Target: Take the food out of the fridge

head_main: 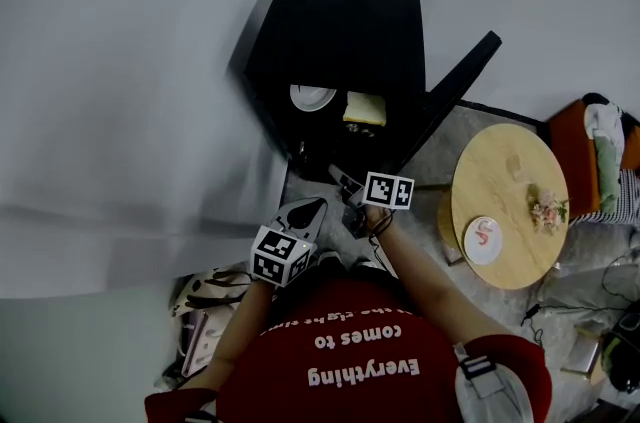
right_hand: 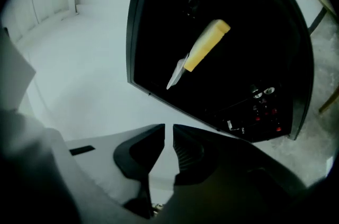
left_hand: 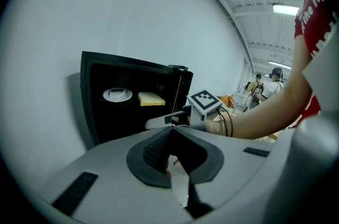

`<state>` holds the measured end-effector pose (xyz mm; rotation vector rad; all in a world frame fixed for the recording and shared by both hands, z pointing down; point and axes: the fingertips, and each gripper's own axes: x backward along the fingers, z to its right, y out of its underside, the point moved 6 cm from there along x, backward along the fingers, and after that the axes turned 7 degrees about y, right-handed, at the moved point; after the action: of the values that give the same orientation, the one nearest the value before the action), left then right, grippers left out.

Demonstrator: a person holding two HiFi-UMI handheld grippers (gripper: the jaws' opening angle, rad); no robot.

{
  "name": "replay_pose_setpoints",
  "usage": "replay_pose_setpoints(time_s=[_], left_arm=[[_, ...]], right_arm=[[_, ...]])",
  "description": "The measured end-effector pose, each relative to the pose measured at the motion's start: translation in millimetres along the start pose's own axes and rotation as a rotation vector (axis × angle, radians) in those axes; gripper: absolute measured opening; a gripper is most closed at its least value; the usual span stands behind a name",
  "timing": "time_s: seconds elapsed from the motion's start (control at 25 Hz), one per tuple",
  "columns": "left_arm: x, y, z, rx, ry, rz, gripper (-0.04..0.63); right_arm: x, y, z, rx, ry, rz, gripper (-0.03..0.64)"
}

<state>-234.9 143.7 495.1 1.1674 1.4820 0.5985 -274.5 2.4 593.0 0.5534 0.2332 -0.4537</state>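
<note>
A small black fridge (head_main: 340,31) stands against the white wall with its door (head_main: 455,91) swung open to the right. On its shelf lie a white plate (head_main: 313,96) and a yellow slab of food (head_main: 365,109). The left gripper view shows the same plate (left_hand: 117,94) and food (left_hand: 151,99). Just before the opening, my left gripper (head_main: 316,204) is shut, tips touching (left_hand: 172,129), with nothing held. My right gripper (head_main: 335,173) is a little nearer the fridge; only a thin slit shows between its empty jaws (right_hand: 168,127). It points at the food (right_hand: 206,45) and the plate (right_hand: 175,75).
A round wooden table (head_main: 505,161) to the right of the door carries a white dish (head_main: 483,239) and small flowers (head_main: 547,209). An orange seat with clothes (head_main: 600,146) stands beyond it. Bags (head_main: 205,306) lie on the floor at the left. People (left_hand: 265,88) stand far off.
</note>
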Motion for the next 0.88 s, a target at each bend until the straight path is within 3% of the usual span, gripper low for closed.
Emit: replay_pose_setpoints(time_s=[0.12,0.24,0.72,0.88], left_arm=[[7,0,-13,0.004,-0.014,0.003,0.006],[16,1,-27,0.008,-0.027,0.003,0.006],[33,9,-68,0.038,-0.020,0.009,0.006],[37,15,-74,0.047,-0.033,-0.002,0.006]], right_arm=[[-25,-17,-9,-0.090,-0.021,0.053,0.099],[-47,-31,-14,-0.198,-0.028,0.107,0.125],[-114,-74,-1,-0.536,0.009,0.304,0.127],[-121,-81,7,-0.595,0.036,0.337,0.126]])
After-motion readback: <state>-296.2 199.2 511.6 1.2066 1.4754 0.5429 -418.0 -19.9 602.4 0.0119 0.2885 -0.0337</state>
